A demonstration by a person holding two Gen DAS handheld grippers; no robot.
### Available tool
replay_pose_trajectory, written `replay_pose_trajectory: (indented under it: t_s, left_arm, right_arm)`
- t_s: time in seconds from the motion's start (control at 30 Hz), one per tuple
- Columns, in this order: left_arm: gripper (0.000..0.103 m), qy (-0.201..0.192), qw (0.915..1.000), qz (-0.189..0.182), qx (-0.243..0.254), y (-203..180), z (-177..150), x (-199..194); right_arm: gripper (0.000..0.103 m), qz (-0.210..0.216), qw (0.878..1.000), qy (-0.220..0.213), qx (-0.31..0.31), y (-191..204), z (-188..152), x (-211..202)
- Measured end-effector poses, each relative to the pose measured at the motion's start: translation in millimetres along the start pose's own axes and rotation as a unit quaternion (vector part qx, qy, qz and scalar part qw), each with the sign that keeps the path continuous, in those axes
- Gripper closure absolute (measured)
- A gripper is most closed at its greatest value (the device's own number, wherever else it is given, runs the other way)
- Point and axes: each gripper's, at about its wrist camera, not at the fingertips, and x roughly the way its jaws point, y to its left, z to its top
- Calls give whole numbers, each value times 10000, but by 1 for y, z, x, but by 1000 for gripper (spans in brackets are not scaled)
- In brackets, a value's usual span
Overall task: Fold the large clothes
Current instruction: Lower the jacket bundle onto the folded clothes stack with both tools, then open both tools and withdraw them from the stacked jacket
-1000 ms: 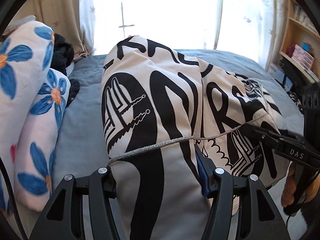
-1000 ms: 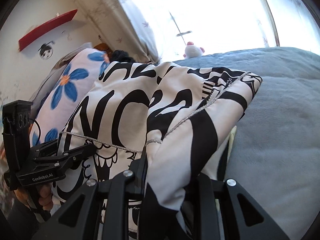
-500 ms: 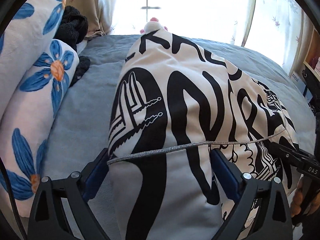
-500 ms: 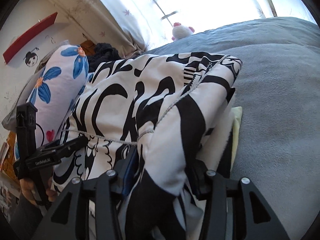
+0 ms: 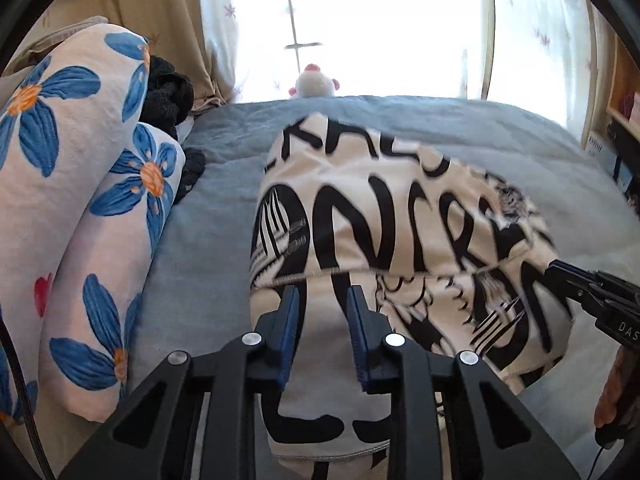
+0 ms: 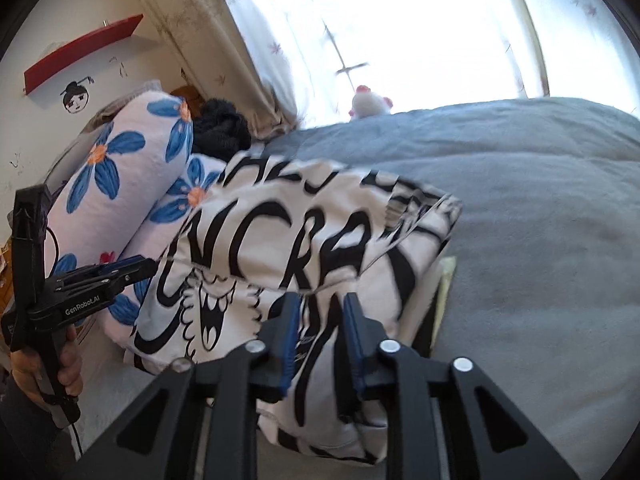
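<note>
Grey blanket (image 6: 540, 240) covers the bed; the black-and-white printed garment (image 5: 400, 220) lies on it near the bed's left side, just beside the flowered pillows (image 5: 80, 200).

Left claw (image 5: 322, 300): jaws have just been closing, now narrow, with a strip of garment fabric running between the blue pads (image 5: 289, 328). Pinch looks made, at the near left part below the stitched hem.

Right claw (image 6: 318, 306): jaws have just been closing too, cloth bunched between them at the near right part; reads as pinching the garment.

Step, as judged: a fold is laid over, top layer doubled toward the near edge, both claws taking a fresh hold on the near layers. Picture is motion-blurred, so edge alignment is uncertain.

Next move likely calls for lifting both corners level and together, keeping the hem taut between the claws, then carrying it toward the far edge.

Room: open blanket to the right and toward the window; left side crowded by pillows. A small plush toy (image 6: 370, 104) sits at the far edge.
</note>
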Motion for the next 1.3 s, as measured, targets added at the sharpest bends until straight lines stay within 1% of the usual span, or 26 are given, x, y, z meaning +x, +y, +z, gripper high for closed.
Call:
replay_pose_trajectory:
  t_s: [0.03,0.1,0.13,0.23,0.33,0.43,0.47,0.5,0.53,0.57,0.6,0.63,0.67,0.7,0.73,0.87,0.93,0.97,1.0,1.1,1.27,1.3]
  left_arm:
    - [80,19,10000,73,57,-4,-3,1]
    - [80,19,9996,238,160,-7,-7,6]
    - [79,51,9994,293,161,-6,-8,10]
    - [78,180,9990,386,157,-6,-12,20]
    - [78,167,9984,511,168,-9,-16,23]
    - [78,187,9983,550,76,-11,-15,19]
    - [76,188,9983,544,30,-10,-14,16]
    - [71,195,9982,562,-26,-10,-14,12]
    - [68,209,9982,565,-81,-11,-16,6]
    - [66,219,9983,521,-132,-11,-17,1]
    - [62,226,9987,427,-187,-11,-19,-7]
    - [54,231,9989,347,-224,-11,-21,-14]
    - [50,221,9990,285,-256,-12,-23,-22]
    - [43,175,9991,287,-264,-15,-26,-34]
    - [40,125,9992,308,-234,-18,-27,-44]
    - [35,11,9996,280,-82,-37,-32,-87]
    - [23,-41,9997,218,-106,-45,-37,-109]
    - [20,-62,9997,201,-139,-51,-39,-120]
    - [18,-95,9997,173,-163,-57,-44,-132]
    - [18,-88,9999,83,-109,-74,-55,-158]
    - [17,-30,10000,-2,2,-101,-79,-197]
    - [16,-20,10000,-29,3,-105,-83,-203]
  right_arm:
    - [86,-152,9999,65,-17,2,-2,7]
    - [101,-492,9987,99,-42,-1,-4,16]
    - [103,-620,9980,139,-6,-5,-5,20]
    - [103,-500,9983,246,175,-18,-7,24]
    - [103,-572,9979,278,76,-17,-8,23]
    - [103,-598,9976,350,66,-15,-8,18]
    - [103,-566,9977,363,99,-16,-9,13]
    - [102,-526,9978,372,141,-16,-9,9]
    - [100,-463,9980,380,210,-17,-10,1]
    - [100,-448,9980,388,237,-17,-11,-4]
    - [100,-431,9979,407,251,-16,-11,-10]
    - [100,-429,9978,454,220,-14,-12,-20]
    - [100,-460,9976,489,181,-11,-13,-26]
    - [100,-485,9973,533,137,-8,-14,-37]
    - [100,-465,9973,564,118,-6,-15,-49]
    - [100,-485,9974,525,15,5,-16,-97]
    - [100,-542,9970,542,-78,11,-15,-120]
    - [100,-630,9963,559,-144,15,-16,-133]
    - [100,-735,9953,592,-200,18,-17,-143]
    - [100,-894,9934,673,-243,23,-24,-173]
    - [99,-1031,9905,841,-353,26,-43,-220]
    - [99,-1062,9900,845,-378,27,-47,-229]
